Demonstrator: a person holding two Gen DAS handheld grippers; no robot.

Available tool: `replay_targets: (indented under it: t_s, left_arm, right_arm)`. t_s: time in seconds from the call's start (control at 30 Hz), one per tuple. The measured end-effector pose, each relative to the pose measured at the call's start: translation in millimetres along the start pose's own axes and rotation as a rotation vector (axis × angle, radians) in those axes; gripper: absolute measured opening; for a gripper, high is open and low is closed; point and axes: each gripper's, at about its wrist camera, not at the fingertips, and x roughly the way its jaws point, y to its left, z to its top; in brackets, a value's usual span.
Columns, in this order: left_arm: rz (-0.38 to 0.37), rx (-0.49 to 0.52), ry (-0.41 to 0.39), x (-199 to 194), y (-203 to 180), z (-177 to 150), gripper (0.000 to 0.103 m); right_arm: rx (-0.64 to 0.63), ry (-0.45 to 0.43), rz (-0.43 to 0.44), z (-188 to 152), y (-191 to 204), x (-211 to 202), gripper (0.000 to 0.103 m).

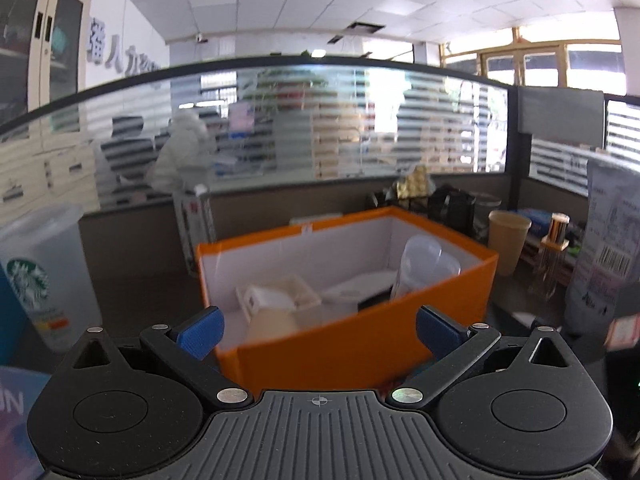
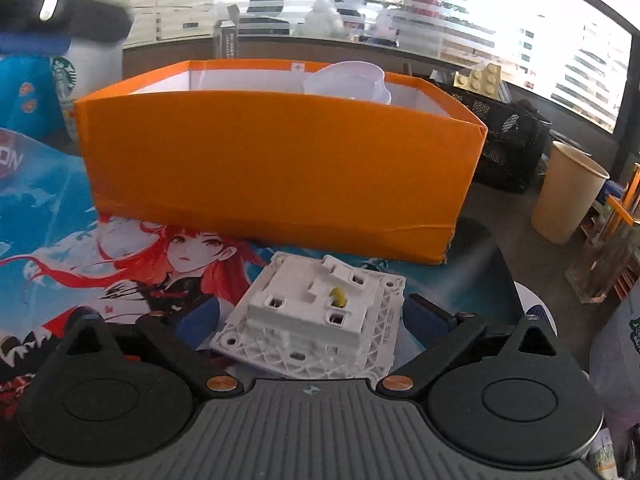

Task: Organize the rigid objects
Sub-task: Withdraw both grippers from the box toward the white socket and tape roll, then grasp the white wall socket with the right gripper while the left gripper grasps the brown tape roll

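Orange box (image 2: 276, 168) stands on the printed mat (image 2: 60, 240), already holding white parts. My left gripper (image 1: 320, 330) faces it, jaws spread, nothing between. White switch module (image 2: 320, 316) lies face-down between my right gripper (image 2: 316, 320) pads, jaws released, not pressing.

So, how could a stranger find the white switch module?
Find the orange box. On the anime mat before it lies the white switch module, back upward. It alone shows terminal holes and a yellow tab.
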Motion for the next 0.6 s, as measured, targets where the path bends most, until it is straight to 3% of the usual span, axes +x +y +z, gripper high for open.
replay_targets:
  t_s: [0.17, 0.27, 0.6]
  left_arm:
    - [-0.012, -0.011, 0.045, 1, -1, -16, 0.103]
    - [-0.035, 0.013, 0.08, 4, -12, -26, 0.103]
    - [-0.196, 0.176, 0.14, 10, -81, -55, 0.103]
  right_arm:
    - [0.012, -0.024, 0.009, -9, -6, -15, 0.089]
    - [0.096, -0.064, 0.026, -15, -23, -33, 0.086]
    - [0.256, -0.109, -0.02, -45, -71, -70, 0.087]
